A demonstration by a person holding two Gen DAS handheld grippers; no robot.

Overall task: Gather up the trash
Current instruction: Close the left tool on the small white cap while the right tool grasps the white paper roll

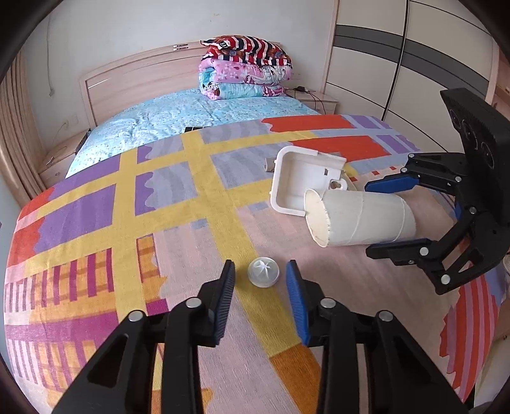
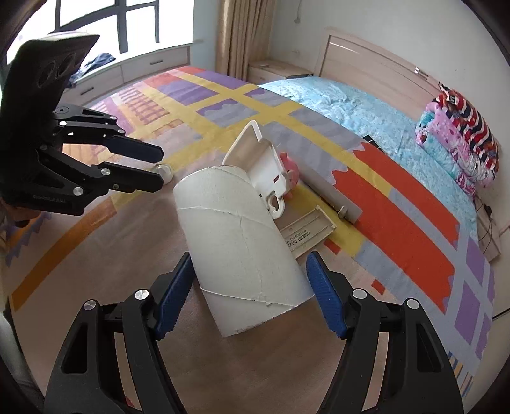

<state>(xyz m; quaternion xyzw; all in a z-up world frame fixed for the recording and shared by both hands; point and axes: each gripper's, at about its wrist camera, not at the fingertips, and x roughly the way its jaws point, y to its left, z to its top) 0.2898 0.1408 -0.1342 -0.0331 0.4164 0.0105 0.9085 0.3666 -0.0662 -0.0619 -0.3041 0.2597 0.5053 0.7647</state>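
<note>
A small clear plastic cap (image 1: pixel 264 272) lies on the striped blanket, just ahead of my left gripper (image 1: pixel 260 281), whose open fingers stand either side of it without touching. A white cardboard tube (image 1: pixel 358 220) lies on its side to the right. My right gripper (image 2: pixel 250 277) is open around the tube (image 2: pixel 242 242), its fingers beside it with gaps. In the right wrist view the left gripper (image 2: pixel 156 168) and the cap (image 2: pixel 165 171) show at left. A white plastic lid (image 1: pixel 302 181) leans behind the tube.
A pink toy (image 2: pixel 290 173), a beige flat plastic piece (image 2: pixel 307 234) and a grey bar (image 2: pixel 334 194) lie beyond the tube. Folded quilts (image 1: pixel 245 68) sit at the headboard. A wardrobe (image 1: pixel 414 63) stands at right, a window (image 2: pixel 95 25) at left.
</note>
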